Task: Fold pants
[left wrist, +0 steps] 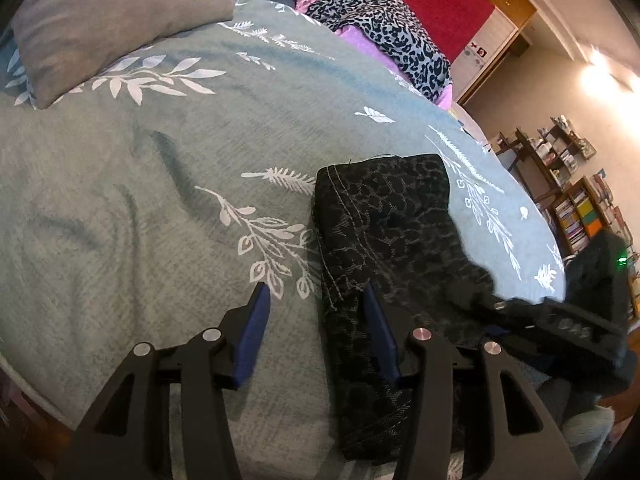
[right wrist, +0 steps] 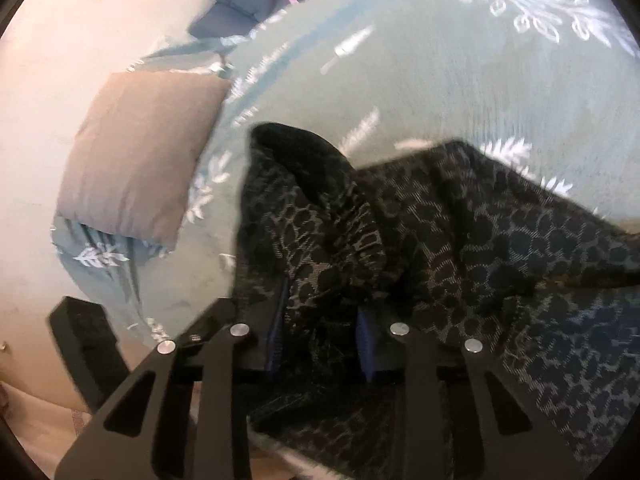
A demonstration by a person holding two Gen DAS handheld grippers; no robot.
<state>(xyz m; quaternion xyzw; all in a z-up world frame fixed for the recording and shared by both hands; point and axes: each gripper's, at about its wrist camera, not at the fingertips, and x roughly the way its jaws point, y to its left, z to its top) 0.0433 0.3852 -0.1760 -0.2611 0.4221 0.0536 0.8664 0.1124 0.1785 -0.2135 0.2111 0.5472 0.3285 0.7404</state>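
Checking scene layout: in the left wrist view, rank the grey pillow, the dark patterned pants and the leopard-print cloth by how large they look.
1. dark patterned pants, though closest to the camera
2. grey pillow
3. leopard-print cloth, farthest, so true size is unsure

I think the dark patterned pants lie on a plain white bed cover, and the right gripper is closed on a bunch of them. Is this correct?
Not quite. The bed cover is grey-green with white leaf prints, not plain white; the left wrist view shows it. The rest holds: the right gripper is closed on a bunch of the pants.
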